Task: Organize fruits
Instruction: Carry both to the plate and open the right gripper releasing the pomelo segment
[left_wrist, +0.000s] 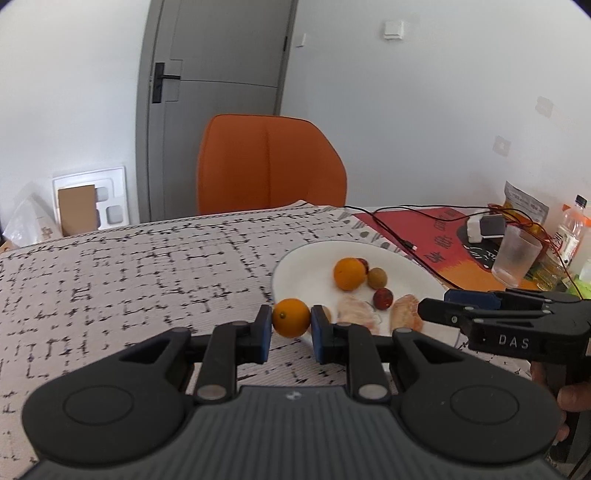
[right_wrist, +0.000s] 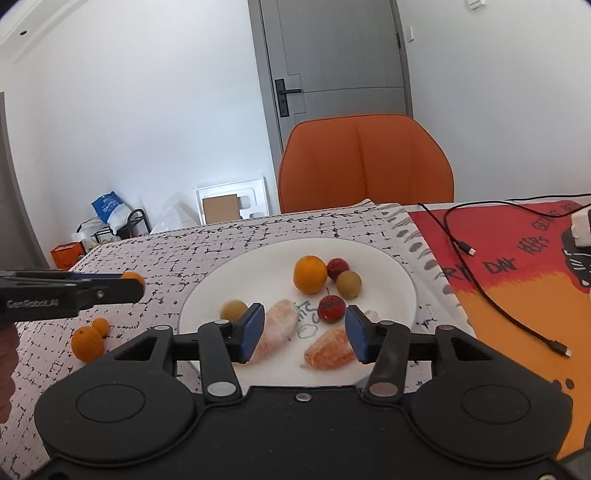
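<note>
The left hand-held gripper (left_wrist: 291, 325) is nearest, clamping a small orange (left_wrist: 291, 317) between its blue pads and carrying it at the near left rim of the white plate (right_wrist: 388, 266), likely to join the gathered fruit. The surface (left_wrist: 129, 266) is bearing that plate. The right hand-held gripper (right_wrist: 304, 332) is hanging partly spread and empty over two peeled segments (right_wrist: 327, 349), perhaps choosing one. Two oranges (right_wrist: 88, 341) are waiting left of the plate.
</note>
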